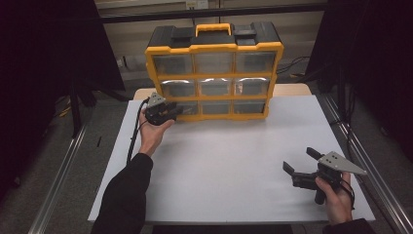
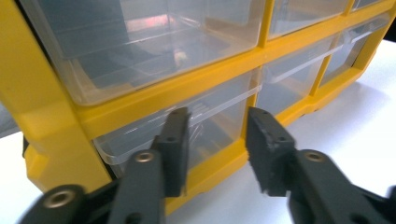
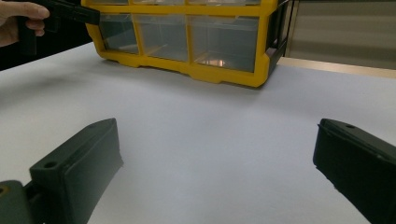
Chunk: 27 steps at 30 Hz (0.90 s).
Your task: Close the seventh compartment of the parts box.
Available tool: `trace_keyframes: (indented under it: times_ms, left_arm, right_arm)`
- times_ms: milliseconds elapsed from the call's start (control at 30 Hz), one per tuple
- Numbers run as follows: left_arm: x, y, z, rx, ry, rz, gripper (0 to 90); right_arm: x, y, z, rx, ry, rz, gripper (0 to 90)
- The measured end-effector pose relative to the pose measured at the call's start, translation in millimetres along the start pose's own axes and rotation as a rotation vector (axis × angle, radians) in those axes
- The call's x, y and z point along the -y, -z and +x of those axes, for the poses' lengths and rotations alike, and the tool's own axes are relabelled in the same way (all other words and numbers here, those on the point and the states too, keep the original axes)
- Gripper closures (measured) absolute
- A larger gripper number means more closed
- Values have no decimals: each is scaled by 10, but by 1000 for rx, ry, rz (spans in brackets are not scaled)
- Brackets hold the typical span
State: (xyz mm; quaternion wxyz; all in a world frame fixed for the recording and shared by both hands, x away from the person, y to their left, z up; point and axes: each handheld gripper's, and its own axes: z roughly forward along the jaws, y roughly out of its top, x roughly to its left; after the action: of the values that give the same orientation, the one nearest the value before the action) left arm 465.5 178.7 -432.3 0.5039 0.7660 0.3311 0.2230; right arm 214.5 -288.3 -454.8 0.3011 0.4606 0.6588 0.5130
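Observation:
A yellow-framed organizer (image 1: pixel 214 73) with a black top, a yellow handle and three rows of clear drawers stands upright at the far side of the white table (image 1: pixel 224 161). My left gripper (image 1: pixel 175 111) is right at its bottom-left drawer (image 2: pixel 212 109). In the left gripper view the left gripper (image 2: pixel 217 122) has its jaws a little apart in front of that drawer's clear face, pressing on nothing. My right gripper (image 1: pixel 299 160) rests low at the near right of the table, pointing left toward the middle. The right gripper (image 3: pixel 215 140) is open wide, with bare table between its jaws.
The organizer (image 3: pixel 187 37) fills the back of the white sheet. A wooden table edge (image 1: pixel 292 89) shows behind it. Metal rails (image 1: pixel 363 161) run along both sides of the table. A black cable (image 1: pixel 132 141) trails from the left gripper along the forearm.

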Motion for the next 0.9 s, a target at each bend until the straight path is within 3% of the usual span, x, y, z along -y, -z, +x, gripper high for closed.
trace_keyframes:
  times_ms: [33,133,300,467,533,633,767,800,867,900]
  left_arm:
    - [4,5,-6,11,3,-6,539]
    - [-4,32,-35,-15,-12,-13,438]
    - [-6,84,-75,-38,14,-26,241]
    - [27,129,-104,-20,18,-30,100]
    - [43,160,-128,-25,13,-33,74]
    - [73,203,-149,8,34,-49,43]
    - [92,257,-185,17,8,-41,36]
    - [105,269,-213,25,37,-48,38]
    - [123,300,-228,55,20,-53,34]
    - [126,321,-251,34,5,-45,36]
  right_arm:
    - [-2,3,2,0,-2,0,5]
    - [-2,0,3,2,-1,0,5]
    - [-4,3,5,4,-3,1,5]
    - [-8,4,11,-2,0,3,5]
    - [-8,-1,10,0,4,1,5]
    - [-8,-4,12,4,4,0,5]
    - [-10,-6,13,4,5,4,5]
    - [-10,-9,14,3,3,4,5]
    - [-11,-16,14,1,5,4,5]
    - [-11,-16,13,0,8,3,5]
